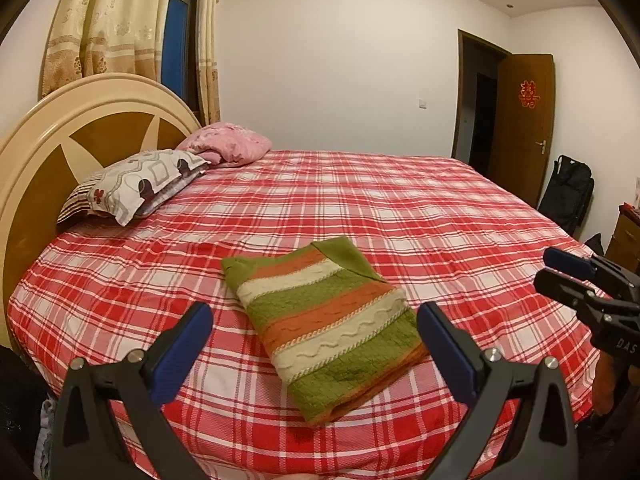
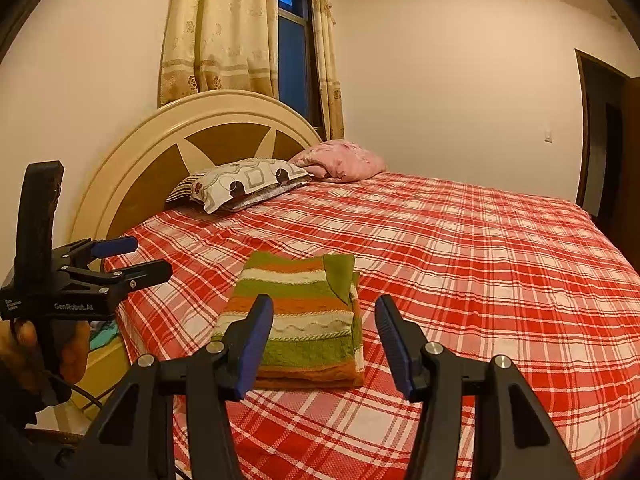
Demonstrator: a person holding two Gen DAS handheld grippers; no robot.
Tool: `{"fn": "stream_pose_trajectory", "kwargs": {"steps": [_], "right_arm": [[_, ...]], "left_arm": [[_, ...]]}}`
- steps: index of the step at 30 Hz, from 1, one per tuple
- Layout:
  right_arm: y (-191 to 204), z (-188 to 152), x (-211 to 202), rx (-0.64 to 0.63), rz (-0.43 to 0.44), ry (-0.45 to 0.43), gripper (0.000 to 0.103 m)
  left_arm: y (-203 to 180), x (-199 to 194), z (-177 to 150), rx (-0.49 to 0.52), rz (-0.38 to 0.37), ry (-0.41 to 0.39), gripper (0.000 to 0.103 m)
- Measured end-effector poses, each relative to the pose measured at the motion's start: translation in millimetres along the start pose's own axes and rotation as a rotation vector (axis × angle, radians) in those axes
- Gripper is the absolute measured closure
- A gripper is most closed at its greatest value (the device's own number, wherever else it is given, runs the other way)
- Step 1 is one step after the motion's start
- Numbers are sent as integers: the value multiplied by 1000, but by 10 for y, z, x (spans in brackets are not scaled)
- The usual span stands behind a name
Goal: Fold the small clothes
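Note:
A small knit sweater (image 1: 326, 326) with green, orange and cream stripes lies folded into a neat rectangle on the red plaid bed (image 1: 420, 216). It also shows in the right wrist view (image 2: 298, 320). My left gripper (image 1: 314, 322) is open and empty, held above the bed with the sweater seen between its blue pads. My right gripper (image 2: 324, 320) is open and empty, held back from the sweater's near edge. The right gripper also shows at the right edge of the left wrist view (image 1: 560, 274), and the left gripper at the left of the right wrist view (image 2: 146, 258).
A patterned pillow (image 1: 136, 186) and a pink pillow (image 1: 228, 142) lie at the cream and brown headboard (image 1: 60, 128). Curtains and a window stand behind it. An open brown door (image 1: 520, 120), a black bag (image 1: 568, 192) and a wooden cabinet (image 1: 624, 240) are beyond the bed's far side.

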State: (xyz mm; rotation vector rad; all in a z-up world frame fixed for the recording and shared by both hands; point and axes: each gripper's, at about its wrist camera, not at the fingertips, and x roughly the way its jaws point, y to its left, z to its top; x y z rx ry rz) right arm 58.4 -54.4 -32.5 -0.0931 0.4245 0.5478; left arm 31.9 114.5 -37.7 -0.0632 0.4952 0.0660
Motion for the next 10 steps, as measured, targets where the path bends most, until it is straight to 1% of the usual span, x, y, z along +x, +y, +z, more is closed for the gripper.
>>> {"fn": "stream_pose_trajectory", "kwargs": {"steps": [10], "right_arm": [[1,-44,33,2,4,13,49]], "left_arm": [[-1,34,-35,15,-1,-1,0]]}}
